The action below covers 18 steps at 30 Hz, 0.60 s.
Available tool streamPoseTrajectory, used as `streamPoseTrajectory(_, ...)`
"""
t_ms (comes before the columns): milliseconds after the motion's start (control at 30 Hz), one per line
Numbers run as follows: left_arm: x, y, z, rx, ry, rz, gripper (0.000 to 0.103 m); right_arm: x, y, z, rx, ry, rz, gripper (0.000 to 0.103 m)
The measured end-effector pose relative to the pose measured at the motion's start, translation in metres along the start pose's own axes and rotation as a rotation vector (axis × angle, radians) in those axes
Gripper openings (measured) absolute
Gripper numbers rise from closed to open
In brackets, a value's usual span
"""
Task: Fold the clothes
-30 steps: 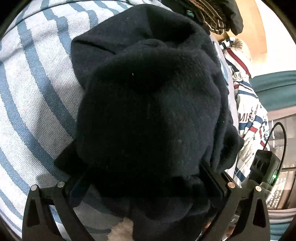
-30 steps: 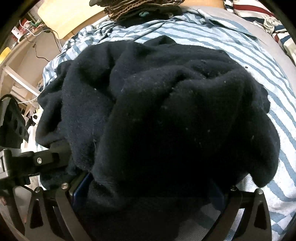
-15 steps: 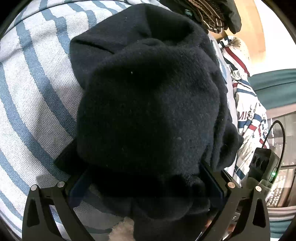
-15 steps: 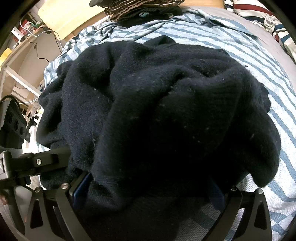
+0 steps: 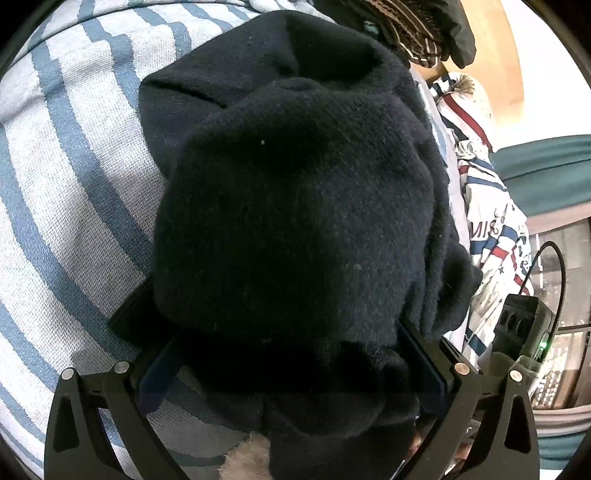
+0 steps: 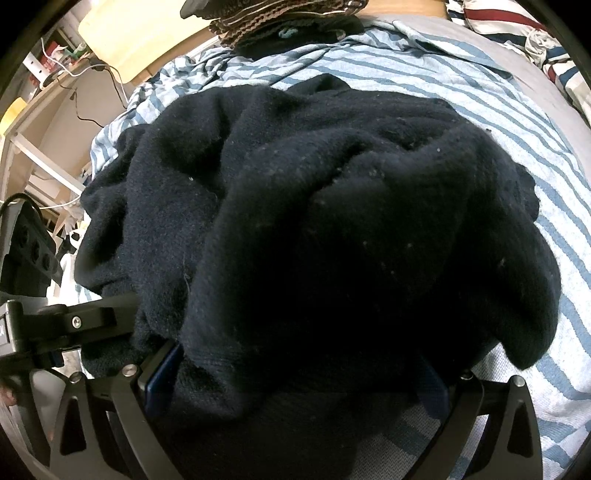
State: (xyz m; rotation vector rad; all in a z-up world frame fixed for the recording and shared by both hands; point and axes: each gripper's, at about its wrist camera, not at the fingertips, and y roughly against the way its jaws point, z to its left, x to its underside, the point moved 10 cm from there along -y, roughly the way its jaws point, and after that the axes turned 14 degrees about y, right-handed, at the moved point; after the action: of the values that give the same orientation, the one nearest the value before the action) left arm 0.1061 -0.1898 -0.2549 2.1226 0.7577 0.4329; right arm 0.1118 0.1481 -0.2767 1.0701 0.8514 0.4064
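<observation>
A black knit sweater (image 5: 295, 221) lies bunched in a thick heap on a blue-and-white striped cloth (image 5: 66, 206). My left gripper (image 5: 291, 350) is at its near edge, jaws wide apart, and the heap drapes over both blue pads (image 5: 159, 369), hiding the tips. In the right wrist view the same sweater (image 6: 332, 240) spills over my right gripper (image 6: 295, 369), which also stands open with its pads (image 6: 162, 373) far apart and its tips buried. The left gripper's body (image 6: 74, 321) shows at the sweater's left side.
A stack of folded dark and brown knitwear (image 6: 288, 18) sits at the far end of the striped cloth (image 6: 461, 74). A red, white and blue printed garment (image 5: 491, 221) lies crumpled to the right. Shelving and cables (image 6: 55, 74) stand beyond the left edge.
Both views have crept slightly forward over the sweater, so the far stack shows a little more. The heap has barely changed shape, and both jaws keep the same width.
</observation>
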Motion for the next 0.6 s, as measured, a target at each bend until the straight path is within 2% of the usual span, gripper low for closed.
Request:
streamPoseTrajectory(200, -0.003, 0.004, -0.003, 0.055, 0.0, -0.025, 0.103, 0.012, 0.008, -0.012, -0.018, -0.01, -0.01, 0.103)
streamPoseTrajectory(333, -0.007, 0.02, 0.003, 0.156, 0.092, -0.065, 0.103, 0.016, 0.023, -0.021, -0.056, -0.076, -0.018, 0.103)
streamPoseTrajectory(400, -0.015, 0.029, 0.008, 0.208, 0.163, -0.096, 0.1, 0.013, 0.037, -0.024, -0.105, -0.126, -0.046, 0.093)
streamPoseTrajectory(467, -0.029, 0.041, 0.01, 0.24, 0.203, -0.145, 0.099, 0.0, 0.055, -0.03, -0.136, -0.148, -0.101, 0.092)
streamPoseTrajectory(533, -0.054, 0.062, 0.01, 0.275, 0.203, -0.192, 0.099, -0.007, 0.082, 0.019, -0.162, -0.155, -0.163, 0.091)
streamPoseTrajectory(567, -0.064, 0.07, 0.006, 0.291, 0.193, -0.21, 0.099, -0.032, 0.081, 0.022, -0.176, -0.152, -0.174, 0.091)
streamPoseTrajectory(600, -0.054, 0.06, -0.011, 0.295, 0.176, -0.219, 0.099, -0.047, 0.077, 0.053, -0.187, -0.141, -0.172, 0.091)
